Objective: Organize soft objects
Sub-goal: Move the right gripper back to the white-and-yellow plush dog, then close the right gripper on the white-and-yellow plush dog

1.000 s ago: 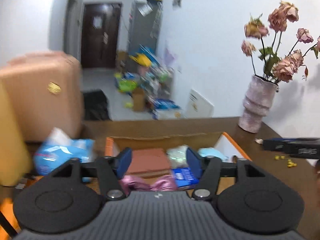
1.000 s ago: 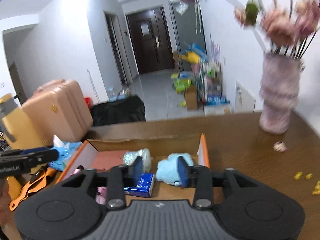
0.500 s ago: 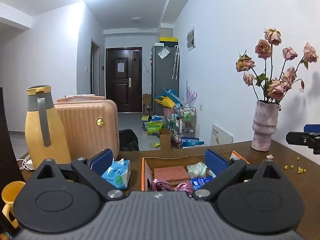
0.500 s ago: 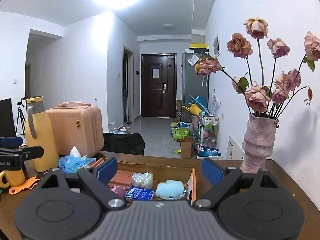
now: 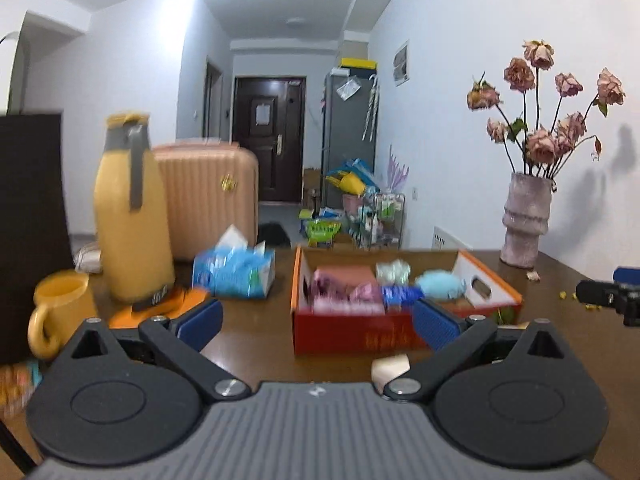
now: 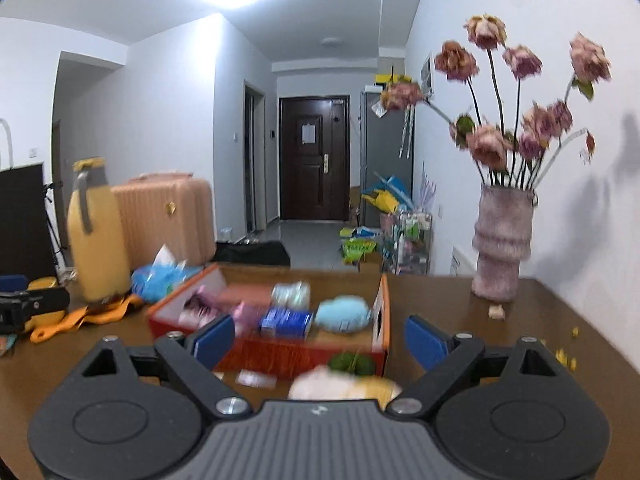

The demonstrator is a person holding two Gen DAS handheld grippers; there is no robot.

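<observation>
An orange cardboard box (image 5: 360,336) stands on the brown table (image 5: 256,336). It holds a pink item (image 5: 332,292), a blue packet (image 5: 400,294), a light blue plush (image 5: 440,284) and a clear packet (image 5: 394,272). My left gripper (image 5: 318,326) hovers in front of the box, its jaws opening wide, nothing between them. A pale soft piece (image 5: 390,366) lies just before it. My right gripper (image 6: 319,341) is open and bare, facing the box (image 6: 288,354). Below it lie a cream-yellow soft thing (image 6: 344,386) and a green one (image 6: 352,362).
A yellow flask (image 5: 132,216), a yellow mug (image 5: 60,308) and a blue tissue pack (image 5: 236,268) stand left of the box. A vase of dried roses (image 5: 526,220) is at the back right. Yellow crumbs (image 6: 566,356) dot the right side. A peach suitcase (image 5: 212,196) stands behind the table.
Both grippers drew back from above the box, so it now sits farther off. Both pairs of jaws spread wide apart. Nothing is carried in either.
</observation>
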